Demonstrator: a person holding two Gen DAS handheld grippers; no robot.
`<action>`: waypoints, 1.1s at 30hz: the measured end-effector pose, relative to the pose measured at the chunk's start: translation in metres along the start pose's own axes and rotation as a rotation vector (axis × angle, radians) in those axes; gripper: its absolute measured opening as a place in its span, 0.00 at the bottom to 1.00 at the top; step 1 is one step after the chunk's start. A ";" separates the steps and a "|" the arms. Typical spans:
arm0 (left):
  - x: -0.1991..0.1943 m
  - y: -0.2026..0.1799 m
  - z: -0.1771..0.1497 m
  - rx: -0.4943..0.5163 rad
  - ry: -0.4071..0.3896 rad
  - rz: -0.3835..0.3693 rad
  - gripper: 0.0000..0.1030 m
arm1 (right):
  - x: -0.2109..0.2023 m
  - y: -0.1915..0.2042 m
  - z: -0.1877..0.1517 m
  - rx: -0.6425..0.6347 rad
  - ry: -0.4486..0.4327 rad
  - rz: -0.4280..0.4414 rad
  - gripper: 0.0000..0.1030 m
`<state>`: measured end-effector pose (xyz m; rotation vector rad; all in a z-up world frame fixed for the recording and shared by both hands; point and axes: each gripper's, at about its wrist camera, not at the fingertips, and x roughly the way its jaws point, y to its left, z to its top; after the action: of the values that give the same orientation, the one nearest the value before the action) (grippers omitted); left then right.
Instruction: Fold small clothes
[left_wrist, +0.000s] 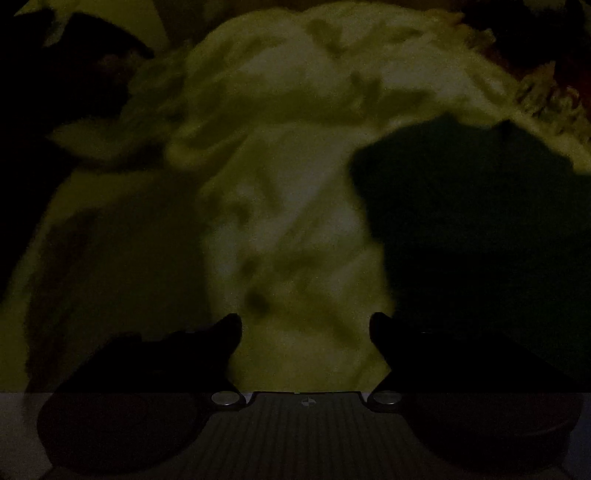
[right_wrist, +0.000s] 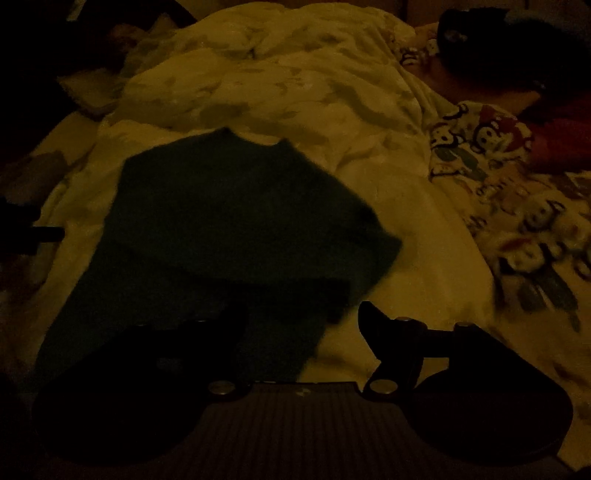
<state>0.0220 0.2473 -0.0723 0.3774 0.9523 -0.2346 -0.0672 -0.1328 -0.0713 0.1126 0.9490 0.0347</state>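
A rumpled pale blanket adjoins a cartoon-print sheet.

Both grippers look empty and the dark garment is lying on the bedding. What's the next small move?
Probably bring the right gripper down onto the dark green garment near its lower right edge. Its fingers stand open with nothing pinched, and the garment lies loose on the pale blanket.

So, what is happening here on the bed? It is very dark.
A person is folding a small dark green garment with two handheld grippers. It lies on a pale rumpled blanket, apparently already folded over itself. The right gripper is open just in front of it, holding nothing. The left gripper is also open and empty, over the blanket beside the garment. A cartoon-print cloth lies to the right.
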 end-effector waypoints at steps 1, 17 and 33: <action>-0.013 0.009 -0.013 0.009 0.009 -0.014 1.00 | -0.011 0.002 -0.008 0.002 0.013 0.002 0.72; -0.047 -0.030 -0.093 0.089 0.203 -0.339 1.00 | -0.057 0.088 -0.119 0.170 0.312 0.128 0.56; -0.012 -0.040 -0.130 -0.109 0.289 -0.427 1.00 | -0.025 0.084 -0.155 0.392 0.349 0.043 0.56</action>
<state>-0.0963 0.2651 -0.1383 0.1030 1.3222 -0.5245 -0.2063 -0.0393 -0.1308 0.5020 1.2940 -0.0962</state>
